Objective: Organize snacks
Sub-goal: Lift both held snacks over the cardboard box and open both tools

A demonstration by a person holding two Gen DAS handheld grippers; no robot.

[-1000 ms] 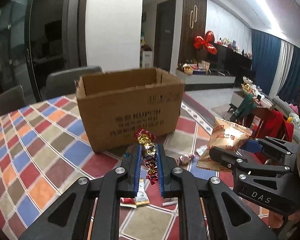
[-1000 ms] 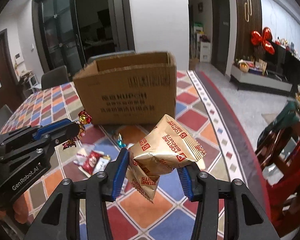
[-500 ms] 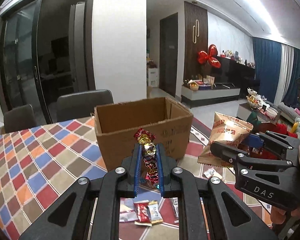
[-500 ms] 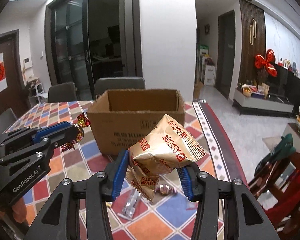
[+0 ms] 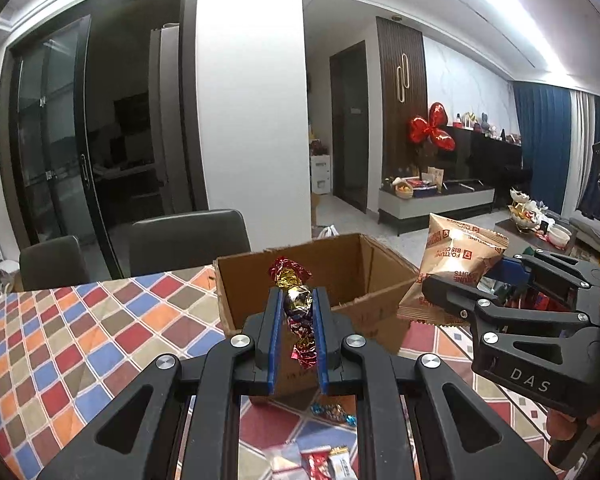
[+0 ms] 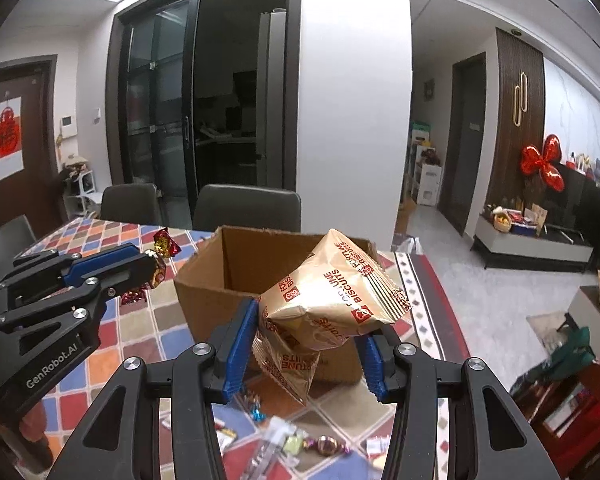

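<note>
My left gripper [image 5: 297, 308] is shut on a foil-wrapped candy [image 5: 298, 306], red and gold, held up in front of the open cardboard box [image 5: 364, 280]. My right gripper [image 6: 306, 322] is shut on a gold fortune biscuits bag [image 6: 332, 304], with a second gold bag [image 6: 286, 364] hanging below it. It holds them near the box's [image 6: 236, 276] front rim. In the left wrist view the right gripper [image 5: 468, 276] and its bag [image 5: 456, 256] are at the box's right side. In the right wrist view the left gripper [image 6: 152, 268] is left of the box.
The box stands on a table with a colourful diamond-pattern cloth [image 5: 80, 332]. Several small wrapped snacks lie on the cloth below the grippers [image 5: 324, 456] [image 6: 296, 440]. Dark chairs [image 5: 188, 240] stand behind the table. The table's right edge [image 6: 428, 312] drops to the floor.
Both grippers have risen with their snacks and moved toward the box, so its open top now shows lower in both views. Both grips are unchanged.
</note>
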